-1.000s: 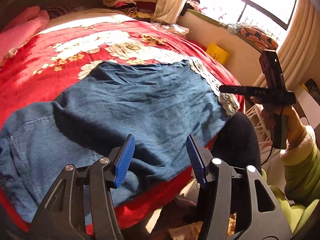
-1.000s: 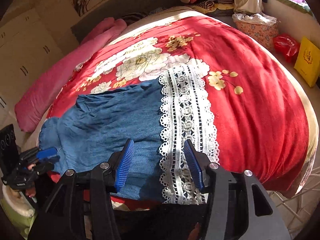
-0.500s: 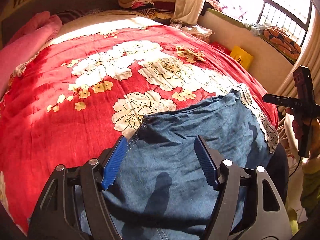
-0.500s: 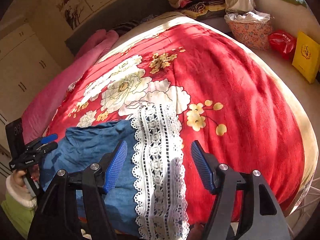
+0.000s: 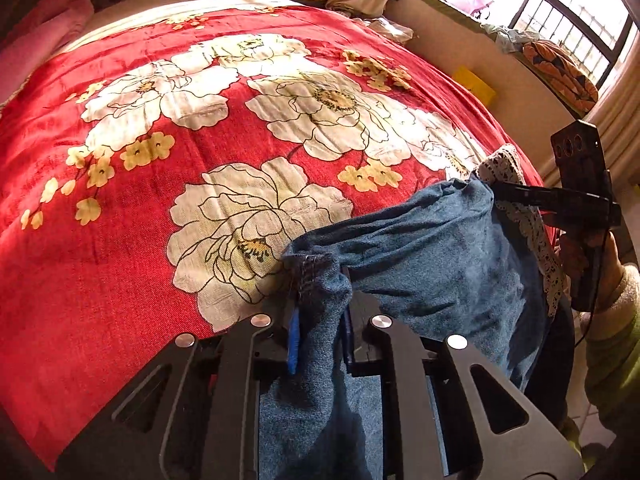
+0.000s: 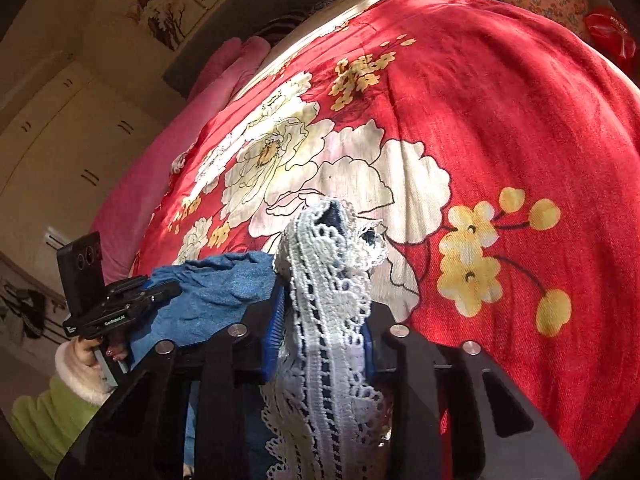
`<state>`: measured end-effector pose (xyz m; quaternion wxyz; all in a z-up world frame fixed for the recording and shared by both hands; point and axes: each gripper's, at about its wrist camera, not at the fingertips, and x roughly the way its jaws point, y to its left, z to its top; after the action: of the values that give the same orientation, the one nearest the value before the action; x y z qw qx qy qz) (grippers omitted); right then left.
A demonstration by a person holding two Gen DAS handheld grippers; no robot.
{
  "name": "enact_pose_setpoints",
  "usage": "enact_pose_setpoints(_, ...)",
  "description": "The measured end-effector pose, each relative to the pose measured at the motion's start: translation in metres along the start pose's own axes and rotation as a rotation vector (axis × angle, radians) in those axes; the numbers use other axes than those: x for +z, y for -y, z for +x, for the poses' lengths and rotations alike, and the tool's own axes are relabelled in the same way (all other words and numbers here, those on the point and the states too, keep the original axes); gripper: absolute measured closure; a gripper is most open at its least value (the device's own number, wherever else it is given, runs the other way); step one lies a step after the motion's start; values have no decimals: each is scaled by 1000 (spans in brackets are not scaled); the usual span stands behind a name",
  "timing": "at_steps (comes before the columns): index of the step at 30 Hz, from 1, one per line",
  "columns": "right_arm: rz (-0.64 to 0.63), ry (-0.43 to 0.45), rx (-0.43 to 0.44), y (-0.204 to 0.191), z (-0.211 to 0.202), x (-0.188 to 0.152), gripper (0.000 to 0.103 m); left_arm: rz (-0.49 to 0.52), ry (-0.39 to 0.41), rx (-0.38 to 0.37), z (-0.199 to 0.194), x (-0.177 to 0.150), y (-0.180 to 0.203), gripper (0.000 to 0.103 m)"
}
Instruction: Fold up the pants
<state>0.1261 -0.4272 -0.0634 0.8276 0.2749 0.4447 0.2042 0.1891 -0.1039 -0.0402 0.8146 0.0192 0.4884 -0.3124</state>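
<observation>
In the left wrist view the left tongs [image 5: 318, 332] sit at the bottom centre of the frame, their jaws closing on a bunched fold of the blue denim pants [image 5: 432, 256], with a stitched hem edge puckered just above the blue pads. The denim stretches from there toward the right of the frame, lifted a little off the red floral blanket [image 5: 132, 216] that covers the bed, and ends in a white lace trim [image 5: 520, 208] at the right edge. There the right tongs [image 5: 504, 192] reach in from the right, gripped by a hand [image 5: 596, 264] in a pale green sleeve with a fleecy cuff (the tips are buried in the lace, so their gap is not readable here). A window [image 5: 560, 4] fills the upper right corner. In the right wrist view the right tongs [image 6: 320, 330] at the bottom centre have their jaws closing on the lace trim [image 6: 324, 300], which stands up in a ruffled ridge between the blue pads with dark denim showing inside it. The pants [image 6: 216, 284] run off to the lower left, where the left tongs [image 6: 160, 290] clamp the denim, held by the other hand [image 6: 86, 350]. The blanket [image 6: 520, 120] spreads across the middle and right, and pink bedding [image 6: 168, 160] lies along its upper left side.
</observation>
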Motion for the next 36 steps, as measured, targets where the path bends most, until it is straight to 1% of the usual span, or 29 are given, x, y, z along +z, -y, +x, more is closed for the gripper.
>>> enact_pose_setpoints(3, -45, 37, -3, -11, -10, 1, 87, -54, 27, -23, -7, 8, -11, 96)
enact_pose_setpoints(7, -104, 103, -13, -26, -31, 18, 87, -72, 74, -28, -19, 25, -13, 97)
enact_pose_setpoints(10, -137, 120, -67, -31, -35, 41, 87, -68, 112, -25, -26, 45, -11, 97)
enact_pose_setpoints(12, -162, 119, -126, -32, -29, 56, 87, -66, 127, -21, -26, 57, -8, 97)
enact_pose_setpoints(14, -158, 98, -173, -26, -19, 69, 87, -52, 122, 6, -18, 68, -6, 97)
enact_pose_setpoints(16, -156, 50, -215, -18, -2, 80, 87, -66, 105, 18, -5, 74, -10, 96)
enact_pose_setpoints(19, -164, -22, -284, -5, 25, 82, 85, -77, 67, 52, 19, 73, -18, 95)
enact_pose_setpoints(20, -164, -32, -312, 0, 32, 81, 80, -79, 59, 63, 26, 71, -21, 95)
enact_pose_setpoints(21, -157, -32, -321, 5, 35, 81, 71, -82, 51, 72, 32, 68, -23, 93)
enact_pose_setpoints(22, -142, -29, -301, 9, 34, 80, 71, -90, 47, 82, 35, 64, -27, 88)
enact_pose_setpoints(23, -117, -17, -283, 13, 30, 80, 69, -99, 51, 86, 35, 61, -30, 85)
enact_pose_setpoints(24, -94, -2, -279, 15, 24, 79, 64, -110, 62, 84, 31, 58, -33, 82)
enact_pose_setpoints(25, -82, 16, -293, 16, 15, 78, 62, -125, 79, 88, 25, 55, -37, 80)
enact_pose_setpoints(26, -74, 37, -309, 16, 5, 76, 58, -140, 95, 91, 16, 52, -40, 79)
enact_pose_setpoints(27, -64, 59, -315, 16, -6, 73, 55, -153, 119, 88, 6, 49, -42, 74)
enact_pose_setpoints(28, -52, 81, -306, 16, -17, 69, 54, -164, 148, 91, -7, 45, -44, 68)
enact_pose_setpoints(30, -31, 123, -293, 14, -40, 59, 45, -179, 203, 108, -34, 34, -44, 63)
enact_pose_setpoints(32, -24, 153, -292, 9, -59, 46, 41, -213, 257, 111, -62, 18, -45, 50)
enact_pose_setpoints(33, -17, 169, -281, 8, -67, 38, 37, -233, 277, 113, -74, 9, -47, 38)
enact_pose_setpoints(34, -9, 178, -273, 6, -72, 30, 35, -258, 286, 127, -85, -1, -48, 29)
enact_pose_setpoints(36, 8, 190, -269, 3, -81, 14, 32, -292, 302, 146, -104, -22, -49, 28)
